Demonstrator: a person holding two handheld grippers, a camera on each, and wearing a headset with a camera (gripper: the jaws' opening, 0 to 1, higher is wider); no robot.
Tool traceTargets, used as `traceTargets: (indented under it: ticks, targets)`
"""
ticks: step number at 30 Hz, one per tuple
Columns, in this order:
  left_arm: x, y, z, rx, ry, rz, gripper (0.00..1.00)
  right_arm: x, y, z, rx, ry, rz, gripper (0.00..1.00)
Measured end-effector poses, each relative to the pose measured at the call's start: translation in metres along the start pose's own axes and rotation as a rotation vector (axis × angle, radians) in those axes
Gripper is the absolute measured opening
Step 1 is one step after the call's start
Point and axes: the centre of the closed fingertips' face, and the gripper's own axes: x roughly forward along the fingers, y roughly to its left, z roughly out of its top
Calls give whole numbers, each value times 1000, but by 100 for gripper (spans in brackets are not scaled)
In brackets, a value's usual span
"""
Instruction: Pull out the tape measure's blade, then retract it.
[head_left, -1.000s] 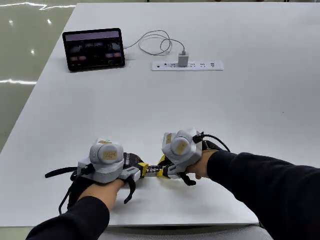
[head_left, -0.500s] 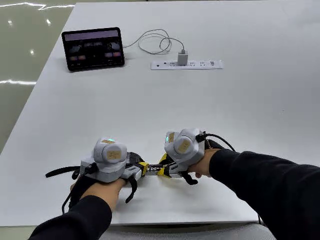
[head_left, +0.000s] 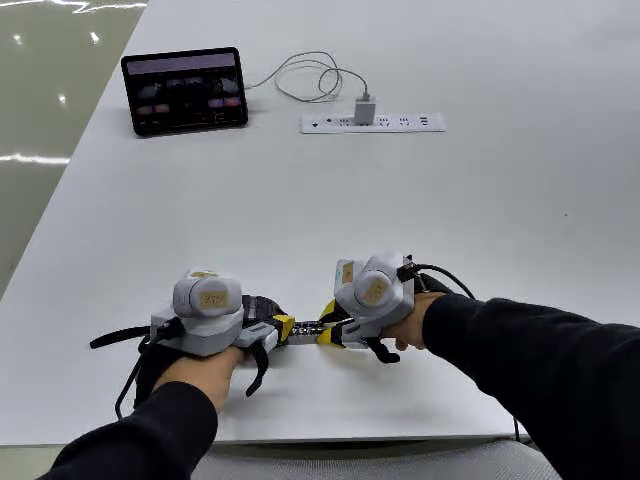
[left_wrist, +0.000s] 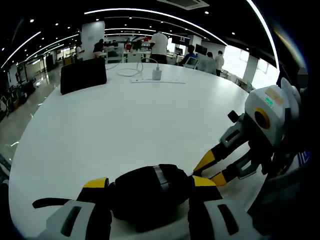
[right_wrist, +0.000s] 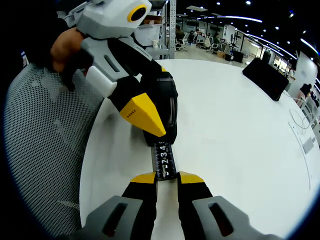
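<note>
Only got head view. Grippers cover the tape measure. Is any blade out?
Observer: Yes. Right gripper view shows a short run of blade out of the black case, numerals 2, 3, 4 readable.
Operator: Who has the tip?
Observer: The right gripper. Its yellow-tipped fingers are shut on the blade's end.
Operator: And the case?
Observer: Left gripper view shows it clamped between the left gripper fingers.
</note>
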Motion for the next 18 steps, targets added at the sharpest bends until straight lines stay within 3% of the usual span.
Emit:
traceTargets:
  ticks: [18]
  targets:
    - [-1, -1, 0, 5, 2, -4, 58, 6, 2, 9, -9, -12, 7, 11]
